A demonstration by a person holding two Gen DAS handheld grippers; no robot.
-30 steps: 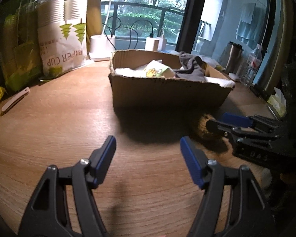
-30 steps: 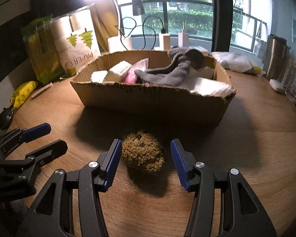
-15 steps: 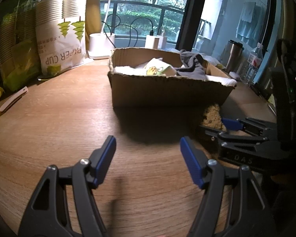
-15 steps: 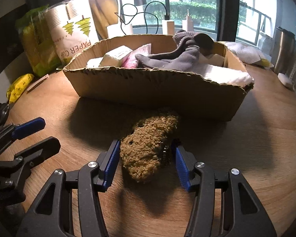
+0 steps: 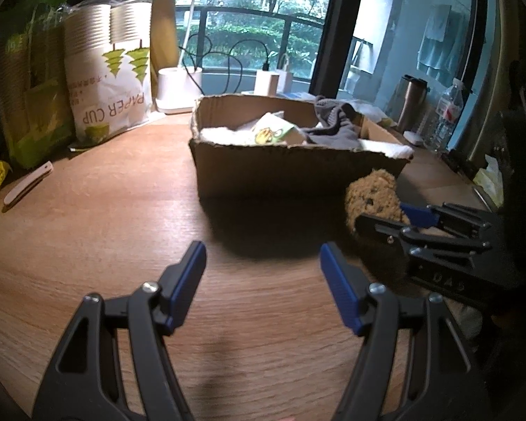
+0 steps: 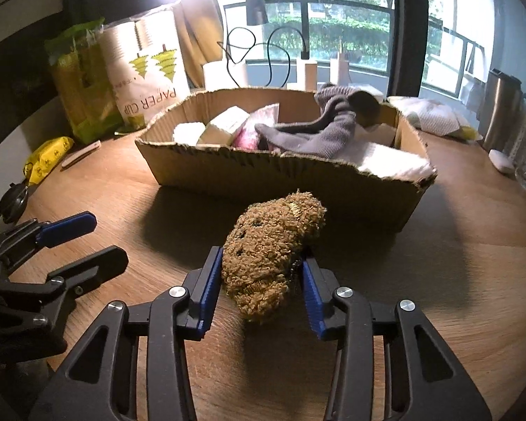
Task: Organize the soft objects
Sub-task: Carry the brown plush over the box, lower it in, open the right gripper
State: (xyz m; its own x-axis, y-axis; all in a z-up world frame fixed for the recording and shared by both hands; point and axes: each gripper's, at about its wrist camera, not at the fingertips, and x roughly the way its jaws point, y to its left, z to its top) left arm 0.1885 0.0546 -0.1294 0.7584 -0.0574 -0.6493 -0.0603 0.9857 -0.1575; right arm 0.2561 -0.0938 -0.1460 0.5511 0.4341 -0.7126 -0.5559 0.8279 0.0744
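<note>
Readable print: "PAPER CUP" ran upside down on the white bag of paper cups (image 5: 110, 70), under two green tree shapes (small characters beside them too fine to read). "DAS" was stamped on the body of the right hand-held gripper (image 6: 261, 277), seen from the left camera. A yellow packet (image 6: 47, 158) at the desk's left edge bore marks too small to make out.

The right hand-held gripper pointed down at a slant toward the cardboard box (image 6: 263, 179), its jaws closing with the brown curly plush toy (image 6: 273, 245) between them, blue pads pressed into both its sides. The toy sat just in front of the box's near wall, above the wooden desk (image 6: 456, 280). Inside the box lay a grey sock (image 6: 319, 133) and white cloth (image 6: 392, 165).

The left hand-held gripper (image 5: 263, 280) hung tilted down over bare desk, jaws wide, empty.
</note>
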